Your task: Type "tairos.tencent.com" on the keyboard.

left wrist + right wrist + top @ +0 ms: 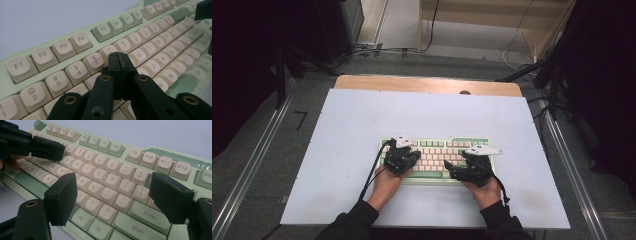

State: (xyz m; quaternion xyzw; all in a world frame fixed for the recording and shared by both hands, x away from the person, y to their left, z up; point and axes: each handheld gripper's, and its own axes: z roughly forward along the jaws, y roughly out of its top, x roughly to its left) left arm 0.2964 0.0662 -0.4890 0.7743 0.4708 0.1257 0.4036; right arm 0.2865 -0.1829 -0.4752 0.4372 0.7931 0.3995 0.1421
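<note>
The keyboard (437,159) lies near the middle of the worktop (352,125), slightly toward 6 o'clock, with both hands over it. The left gripper (119,65) has its fingers clenched flat together with nothing between them, forming one blunt tip that hangs over the number and upper letter rows, about where the 5, 6 and Y keys meet. The right gripper (112,195) has its fingers released and spread wide, straddling the right-hand letter block above the P, L and semicolon keys, touching none that I can see.

The work looks like pressing keys. To do it well, the closed left tip should come straight down on the centre of one cap; it is nearly as wide as a key, so an off-centre push could catch a neighbour. The right fingers would press more cleanly if brought together first.

The caps are smooth cream plastic with rounded, slightly dished tops and grey legends; the modifier keys and case are pale green. The worktop cover is a matte, pale blue-white sheet over a wooden board.
</note>
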